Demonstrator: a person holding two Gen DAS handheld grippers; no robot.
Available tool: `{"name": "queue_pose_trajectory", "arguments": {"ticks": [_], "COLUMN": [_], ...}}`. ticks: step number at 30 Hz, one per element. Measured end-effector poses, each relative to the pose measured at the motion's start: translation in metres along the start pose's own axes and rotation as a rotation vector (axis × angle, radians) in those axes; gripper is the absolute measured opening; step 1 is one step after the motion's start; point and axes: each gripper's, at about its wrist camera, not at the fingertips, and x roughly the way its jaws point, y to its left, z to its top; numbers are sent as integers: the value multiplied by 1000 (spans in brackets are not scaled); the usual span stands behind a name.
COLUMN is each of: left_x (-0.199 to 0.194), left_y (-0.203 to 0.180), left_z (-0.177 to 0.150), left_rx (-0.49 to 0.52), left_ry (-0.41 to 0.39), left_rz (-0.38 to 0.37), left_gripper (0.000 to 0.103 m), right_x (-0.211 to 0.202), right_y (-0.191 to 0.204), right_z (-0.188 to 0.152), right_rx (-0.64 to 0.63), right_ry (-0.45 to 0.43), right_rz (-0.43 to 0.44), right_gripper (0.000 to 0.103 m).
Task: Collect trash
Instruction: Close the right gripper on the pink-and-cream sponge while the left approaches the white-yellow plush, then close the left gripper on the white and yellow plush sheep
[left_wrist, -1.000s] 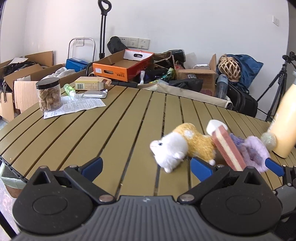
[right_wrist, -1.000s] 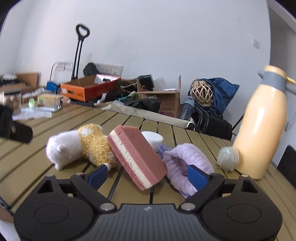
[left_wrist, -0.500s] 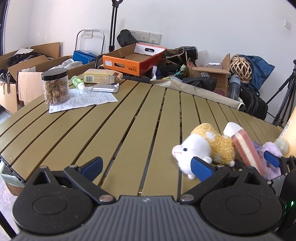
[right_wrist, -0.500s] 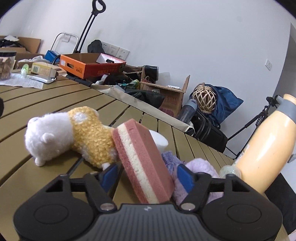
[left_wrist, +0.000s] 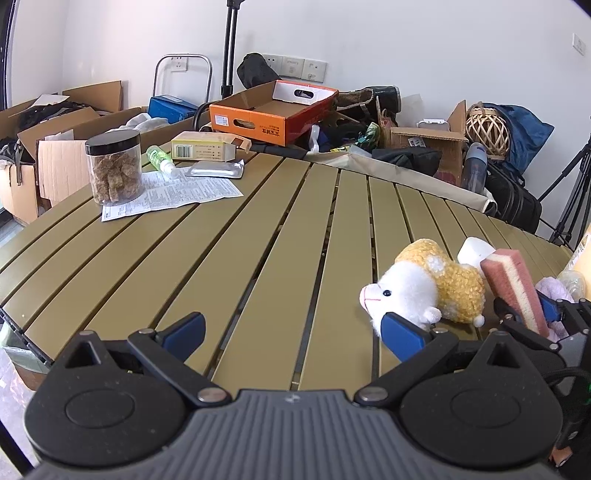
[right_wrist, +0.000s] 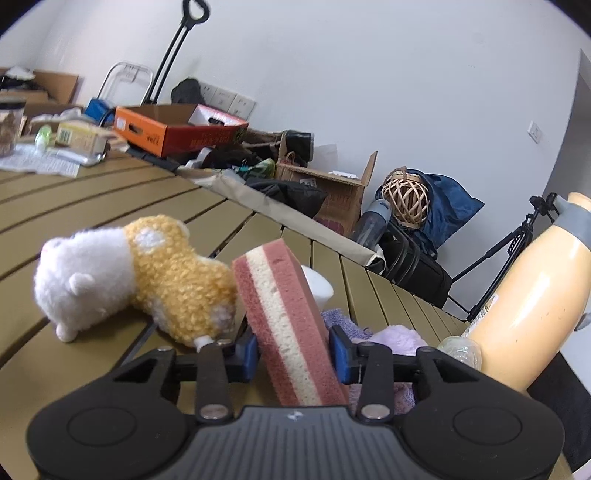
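Right claw (right_wrist: 293, 354): closing on the sponge, blue pads on both flat sides, pinching it
Left claw (left_wrist: 291, 330): spread wide, nothing between the pads, low over the bare table
Sponge (right_wrist: 284, 325): pink with a cream stripe in the middle, standing on its edge, tilted, leaning away from the plush toy
Sponge spot: on the right part of the table, between the plush toy and the purple cloth
Plush toy (right_wrist: 136, 280): white head, fuzzy yellow body, lying on the table, just left of the sponge, touching it
White cup (right_wrist: 317, 286): behind the sponge, mostly hidden
Purple cloth (right_wrist: 391, 338): soft and lumpy, just right of the sponge, partly under the right claw
Yellow bottle (right_wrist: 532, 314): big, grey top, looks tilted, on the far right
Small clear bottle (right_wrist: 460, 349): lying at the foot of the yellow bottle
Table (left_wrist: 240, 236): green-brown slats, round edge
Far side of the table: jar (left_wrist: 113, 166) with a black lid and brown bits inside, on a printed paper (left_wrist: 173, 194); small green bottle (left_wrist: 159, 157), yellow box (left_wrist: 203, 149) and silver packet (left_wrist: 216, 170) close by
Behind the table: orange box (left_wrist: 273, 110), brown boxes, bags, woven ball (left_wrist: 487, 129), white wall
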Motion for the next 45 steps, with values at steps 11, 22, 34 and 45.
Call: {"name": "queue_pose_trajectory", "arguments": {"ticks": [11,22,34,45], "left_x": [3,28,63,80], "left_y": [-27,-77,-100,-99], "left_z": [6,0,-1,0], "left_rx": [52,150,214,207], "left_ry": [-65,-50,-14,43], "left_rz": [-13,-39,-19,-51], "left_gripper": [103,103,103,68], "right_x": [-25,-43,-37,-36], "right_y": [-61,-146,-189,-194], "right_z": [-4,-27,-56,-63], "right_rx": [262,536,633,655], "right_ry": [-109,-165,-144,-135], "right_rz": [78,107,107,97], "right_gripper": [37,37,37,37]}}
